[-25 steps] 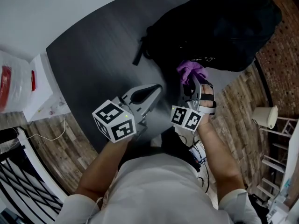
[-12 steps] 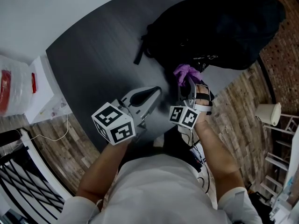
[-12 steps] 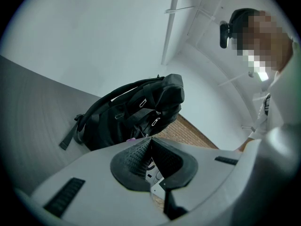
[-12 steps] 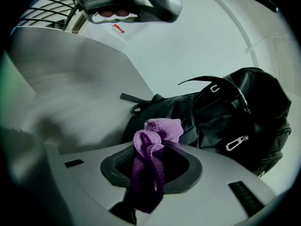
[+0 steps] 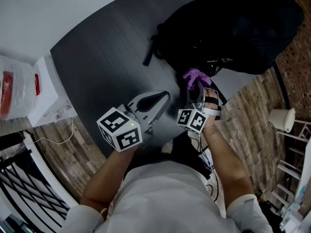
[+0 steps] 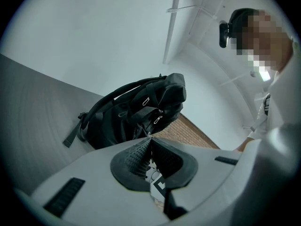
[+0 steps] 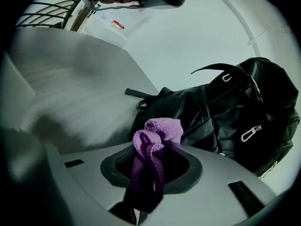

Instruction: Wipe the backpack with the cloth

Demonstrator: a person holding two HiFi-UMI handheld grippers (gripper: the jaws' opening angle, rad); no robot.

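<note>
The right hand-held gripper is clamped on the purple cloth, which bunches above its tips. Only its own view shows the pinch. The left hand-held gripper is closed on nothing, tips meeting. The head view alone shows both together above the dark worktop, cloth just beside the black backpack's near edge. Contact is unclear. Red print on the white box is too small to read.
</note>
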